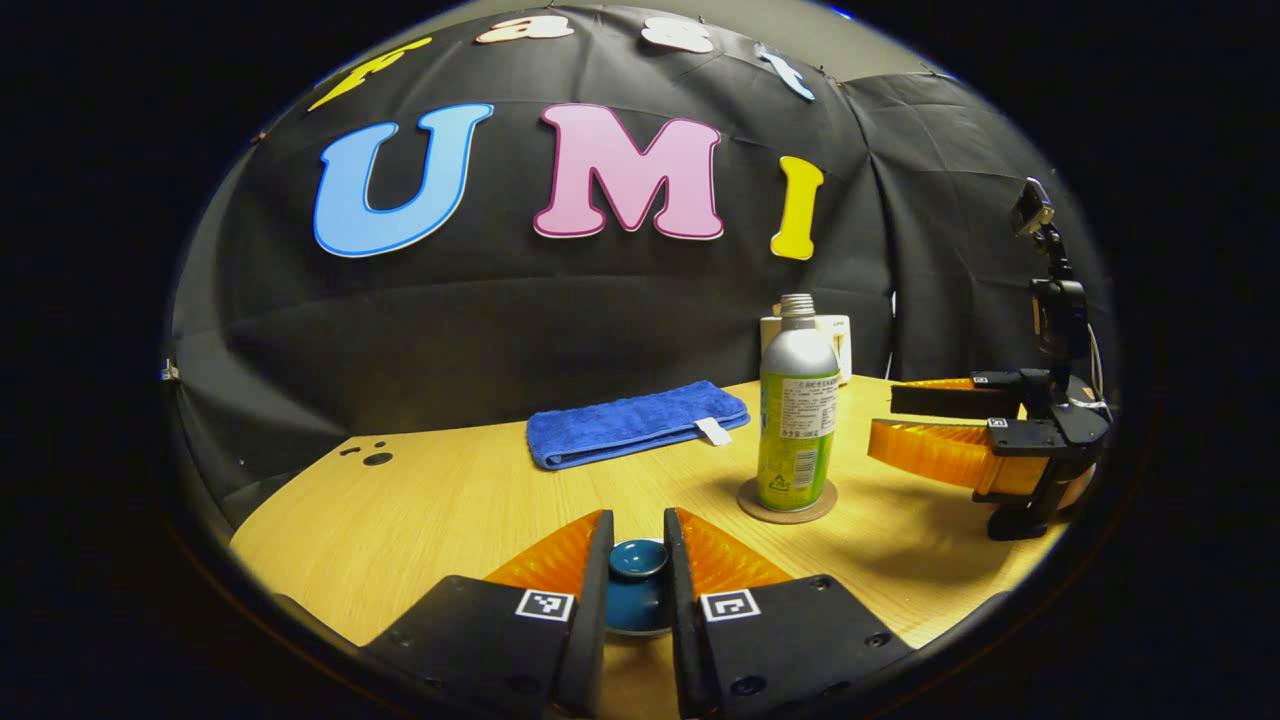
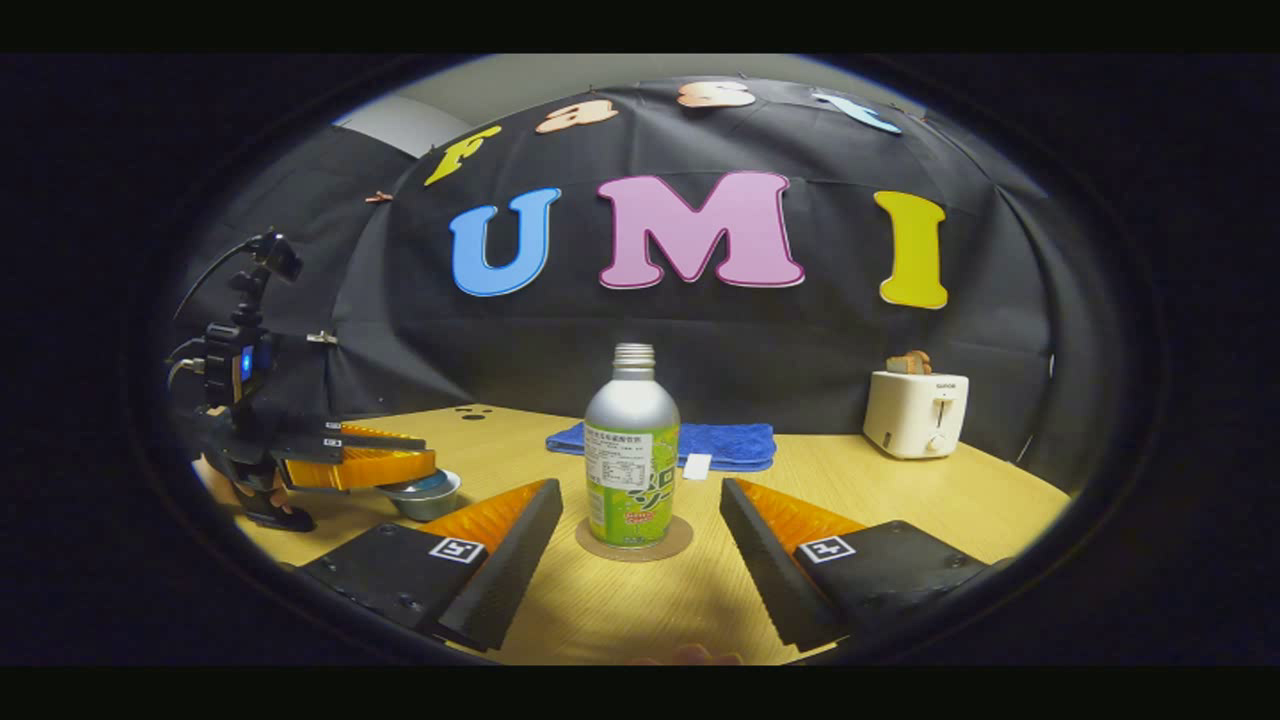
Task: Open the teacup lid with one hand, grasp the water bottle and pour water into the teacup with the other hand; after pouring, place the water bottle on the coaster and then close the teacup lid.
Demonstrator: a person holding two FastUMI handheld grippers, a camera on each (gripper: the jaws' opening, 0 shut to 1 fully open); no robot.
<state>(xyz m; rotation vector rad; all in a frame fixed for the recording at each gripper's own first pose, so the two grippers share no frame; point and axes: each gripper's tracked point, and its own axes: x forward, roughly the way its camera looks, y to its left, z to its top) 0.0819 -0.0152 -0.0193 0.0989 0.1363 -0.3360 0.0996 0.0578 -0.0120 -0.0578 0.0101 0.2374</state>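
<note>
Standing upright on the round coaster (image 2: 633, 541), the water bottle (image 2: 631, 455) is uncapped and centred ahead of the right gripper (image 2: 640, 525), whose fingers are spread wide to either side of it and clear of it. The same bottle and coaster appear right of centre in the left gripper view, on the wooden table (image 1: 420, 510).

The left gripper (image 1: 638, 560) has its fingers drawn close about the knob of the blue teacup lid (image 1: 638, 557); the pads sit against or just beside the knob, and firm contact on both sides cannot be confirmed. From the right gripper view, that gripper hangs at the left directly over the teacup (image 2: 424, 494), with the lid hidden beneath its fingers.

A folded blue towel (image 1: 637, 422) lies behind the bottle toward the booth wall. A white toaster (image 2: 916, 412) stands at the far right of the table, well apart from the bottle.
</note>
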